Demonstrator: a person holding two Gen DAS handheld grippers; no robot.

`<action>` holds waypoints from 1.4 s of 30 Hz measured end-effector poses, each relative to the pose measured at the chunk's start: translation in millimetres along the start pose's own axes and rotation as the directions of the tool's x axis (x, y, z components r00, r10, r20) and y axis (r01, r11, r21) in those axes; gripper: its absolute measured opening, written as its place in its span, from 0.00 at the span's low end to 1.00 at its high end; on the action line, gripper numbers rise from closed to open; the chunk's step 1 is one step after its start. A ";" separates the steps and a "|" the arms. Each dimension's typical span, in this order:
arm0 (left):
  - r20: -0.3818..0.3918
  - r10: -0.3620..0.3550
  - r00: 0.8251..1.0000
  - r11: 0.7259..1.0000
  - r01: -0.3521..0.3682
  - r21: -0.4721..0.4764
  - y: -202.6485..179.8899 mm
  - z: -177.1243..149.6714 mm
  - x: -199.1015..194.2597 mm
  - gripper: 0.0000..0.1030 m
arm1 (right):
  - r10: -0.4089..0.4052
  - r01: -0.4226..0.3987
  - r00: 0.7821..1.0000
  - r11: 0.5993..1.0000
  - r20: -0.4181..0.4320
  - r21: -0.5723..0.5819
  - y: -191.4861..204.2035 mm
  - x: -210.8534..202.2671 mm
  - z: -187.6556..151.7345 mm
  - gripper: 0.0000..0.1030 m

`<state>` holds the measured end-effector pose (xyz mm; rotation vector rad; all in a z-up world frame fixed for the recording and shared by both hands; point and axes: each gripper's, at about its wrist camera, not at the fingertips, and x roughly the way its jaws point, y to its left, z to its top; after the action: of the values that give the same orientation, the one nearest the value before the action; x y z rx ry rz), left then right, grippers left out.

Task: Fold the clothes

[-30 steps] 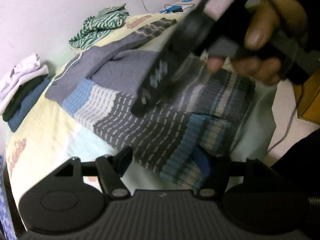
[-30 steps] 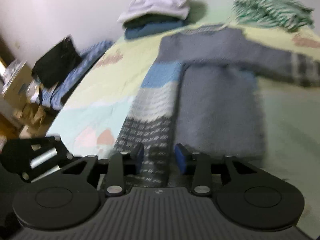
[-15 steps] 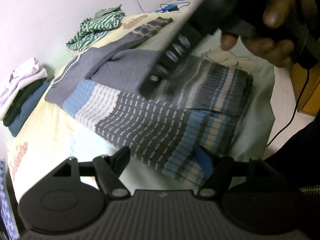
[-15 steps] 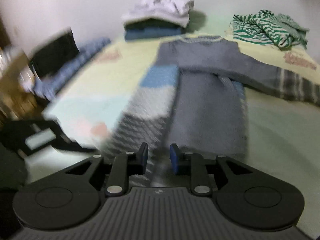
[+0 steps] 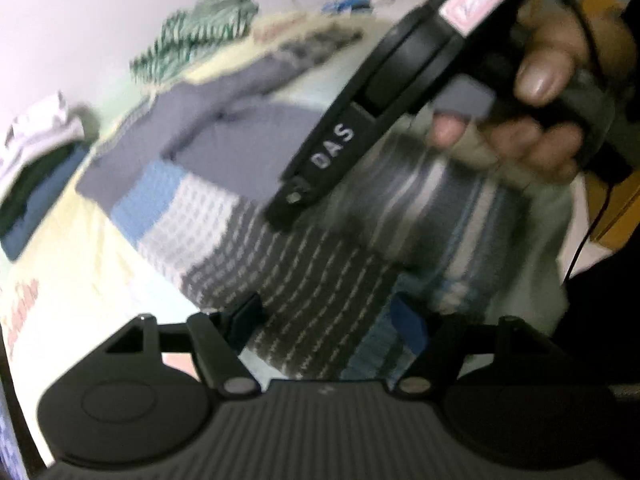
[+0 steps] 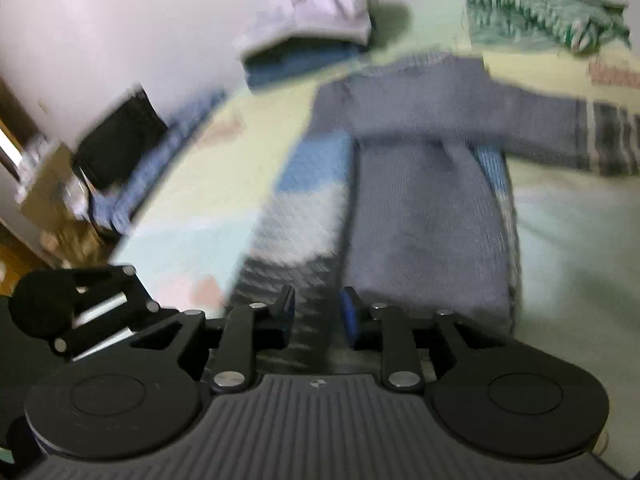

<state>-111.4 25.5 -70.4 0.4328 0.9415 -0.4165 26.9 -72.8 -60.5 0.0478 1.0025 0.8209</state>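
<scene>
Striped knit sweater (image 6: 424,216) spread on the bed (image 6: 568,264), half folded.

Soft, thick and floppy; best pinched at the near striped hem. Left claw (image 5: 332,320) opening, hem between the pads but not pressed. Right claw (image 6: 316,312) closing over the hem, grip not yet certain.

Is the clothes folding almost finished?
Partly. A folded pile already sits by the wall. The striped sweater is in progress: one side folded in, one sleeve out. The left claw is opening, the right claw closing over its hem. The green striped garment lies crumpled.
</scene>
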 end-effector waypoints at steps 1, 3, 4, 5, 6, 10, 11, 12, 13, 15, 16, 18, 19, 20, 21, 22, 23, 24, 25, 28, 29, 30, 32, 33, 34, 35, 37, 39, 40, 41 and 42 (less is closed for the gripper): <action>-0.006 -0.003 1.000 1.000 0.003 -0.011 1.6 -1.2 -0.7 0.77 | 0.012 -0.012 1.000 1.000 -0.001 -0.014 -2.7 -1.9 1.3 0.21; -0.029 -0.018 0.999 0.998 0.016 -0.053 7.0 -5.1 -1.9 0.80 | -0.016 0.017 0.999 1.000 0.043 -0.020 -15.9 -16.9 7.8 0.23; -0.042 -0.027 0.999 0.997 0.024 -0.079 10.2 -7.3 -2.3 0.80 | -0.034 0.036 0.997 0.999 0.069 -0.021 -23.1 -25.2 11.3 0.29; -0.055 -0.038 0.998 0.994 0.032 -0.103 13.3 -8.6 -2.4 0.81 | -0.052 0.054 0.994 0.998 0.095 -0.022 -30.3 -33.5 14.8 0.37; -0.066 -0.044 0.997 0.993 0.036 -0.116 15.3 -7.1 -2.8 0.81 | -0.086 0.087 0.990 0.996 0.116 -0.001 -41.9 -40.9 21.2 0.40; -0.057 0.007 0.998 0.995 -0.012 -0.099 22.4 13.4 -7.0 0.74 | -0.299 0.276 0.935 0.952 0.193 0.135 -105.0 -67.5 44.4 0.40; -0.041 0.035 0.999 0.995 -0.038 -0.092 25.9 20.8 -7.9 0.74 | -0.352 0.320 0.913 0.932 0.208 0.171 -121.0 -74.1 50.1 0.40; -0.026 0.062 0.998 0.994 -0.065 -0.092 30.8 28.0 -7.3 0.74 | -0.402 0.361 0.890 0.910 0.215 0.206 -139.0 -78.3 56.7 0.41; -0.015 0.090 0.996 0.990 -0.091 -0.105 38.6 34.7 -4.0 0.74 | -0.446 0.397 0.870 0.886 0.210 0.238 -160.5 -81.6 62.1 0.41; -0.007 0.138 0.990 0.980 -0.138 -0.145 54.1 46.1 4.5 0.74 | -0.479 0.427 0.860 0.865 0.178 0.264 -193.2 -77.8 70.7 0.44; -0.006 0.160 0.987 0.973 -0.159 -0.168 61.9 51.4 9.3 0.74 | -0.481 0.432 0.862 0.862 0.159 0.266 -204.6 -72.9 74.5 0.44; -0.008 0.180 0.984 0.957 -0.177 -0.229 80.1 60.7 16.8 0.74 | -0.493 0.448 0.859 0.854 0.136 0.263 -224.4 -64.2 80.5 0.44; -0.009 0.183 0.983 0.948 -0.179 -0.264 89.8 65.1 20.0 0.74 | -0.500 0.454 0.853 0.852 0.149 0.263 -229.2 -61.3 81.7 0.45; -0.011 0.186 0.982 0.938 -0.181 -0.294 99.5 69.2 23.4 0.74 | -0.507 0.456 0.846 0.849 0.167 0.265 -233.1 -58.6 82.8 0.46; -0.012 0.189 0.982 0.931 -0.183 -0.316 109.1 72.5 27.3 0.76 | -0.513 0.459 0.838 0.847 0.184 0.268 -237.0 -55.9 83.8 0.48; -0.014 0.192 0.981 0.923 -0.185 -0.337 118.7 75.9 31.1 0.76 | -0.507 0.452 0.837 0.852 0.203 0.264 -239.2 -53.9 84.6 0.50; -0.016 0.195 0.981 0.916 -0.188 -0.355 128.3 79.3 35.3 0.76 | -0.497 0.441 0.838 0.860 0.223 0.257 -240.8 -52.0 85.2 0.51; -0.019 0.201 0.979 0.913 -0.194 -0.358 136.4 82.2 39.4 0.76 | -0.489 0.440 0.839 0.867 0.236 0.233 -240.8 -50.1 86.3 0.51; -0.019 0.211 0.977 0.915 -0.204 -0.348 141.1 84.0 42.0 0.76 | -0.482 0.442 0.840 0.874 0.247 0.202 -240.2 -48.3 87.5 0.39; -0.017 0.239 0.971 0.921 -0.232 -0.314 155.2 89.0 49.1 0.75 | -0.458 0.441 0.847 0.889 0.269 0.123 -235.6 -43.9 90.1 0.12; -0.012 0.243 0.970 0.928 -0.236 -0.289 159.6 89.6 50.0 0.73 | -0.461 0.448 0.845 0.887 0.272 0.110 -233.8 -43.1 90.7 0.11; -0.010 0.240 0.971 0.936 -0.235 -0.262 165.7 90.7 51.9 0.70 | -0.462 0.452 0.843 0.886 0.275 0.103 -232.6 -43.5 92.1 0.11; -0.010 0.212 0.977 0.951 -0.209 -0.228 181.8 93.9 57.9 0.66 | -0.449 0.434 0.843 0.893 0.298 0.120 -230.4 -50.5 98.4 0.11; -0.010 0.188 0.982 0.954 -0.185 -0.236 192.4 95.8 61.5 0.64 | -0.430 0.405 0.845 0.903 0.318 0.146 -227.3 -57.8 101.5 0.11; -0.010 0.165 0.986 0.956 -0.162 -0.244 203.0 97.7 65.1 0.63 | -0.410 0.371 0.847 0.912 0.339 0.175 -223.5 -65.8 104.9 0.11; -0.008 0.142 0.990 0.957 -0.139 -0.256 214.0 99.4 69.2 0.60 | -0.381 0.325 0.852 0.923 0.359 0.207 -220.2 -74.1 109.0 0.11; 0.001 0.111 0.994 0.952 -0.106 -0.286 232.9 101.7 80.0 0.59 | -0.306 0.207 0.860 0.941 0.409 0.269 -209.2 -94.6 115.9 0.11; 0.008 0.091 0.996 0.951 -0.084 -0.297 247.2 103.4 92.4 0.57 | -0.230 0.101 0.854 0.953 0.467 0.286 -191.6 -114.0 120.1 0.11; 0.005 0.074 0.997 0.952 -0.069 -0.298 251.7 103.7 98.6 0.57 | -0.193 0.055 0.848 0.958 0.494 0.281 -180.8 -122.7 120.9 0.11; -0.002 0.055 0.999 0.954 -0.053 -0.294 255.2 103.5 105.3 0.57 | -0.156 0.009 0.840 0.962 0.521 0.274 -170.0 -131.4 121.8 0.11; -0.009 0.040 0.999 0.958 -0.041 -0.283 257.5 102.8 111.7 0.59 | -0.114 -0.031 0.833 0.968 0.542 0.251 -156.9 -139.6 122.0 0.11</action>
<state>150.1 170.3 -66.8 0.1910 0.9767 -0.2380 174.2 -232.4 48.2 0.4585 0.5423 0.5809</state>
